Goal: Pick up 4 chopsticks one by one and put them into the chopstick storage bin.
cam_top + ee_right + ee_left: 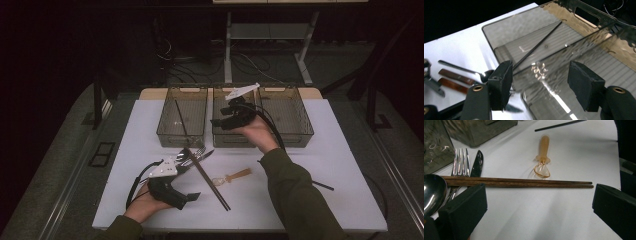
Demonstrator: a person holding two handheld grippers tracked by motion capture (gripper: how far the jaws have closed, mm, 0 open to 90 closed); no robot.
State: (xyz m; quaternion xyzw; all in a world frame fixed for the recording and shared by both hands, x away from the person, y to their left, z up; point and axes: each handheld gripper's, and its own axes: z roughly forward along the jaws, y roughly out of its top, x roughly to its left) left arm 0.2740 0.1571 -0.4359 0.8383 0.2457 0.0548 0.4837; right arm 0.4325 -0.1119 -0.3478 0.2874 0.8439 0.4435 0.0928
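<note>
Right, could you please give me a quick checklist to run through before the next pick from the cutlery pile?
1. Right gripper empty, jaws apart over the middle bin: ok.
2. Black chopstick lying inside the left bin: ok.
3. Left gripper open, nothing between its jaws: ok.
4. Brown chopsticks together on the table, ahead of the left gripper: ok.
5. Pile untangled: not ok, the chopsticks lie across the fork and knife.
6. Second black chopstick reachable at the right sleeve: cannot tell.
</note>
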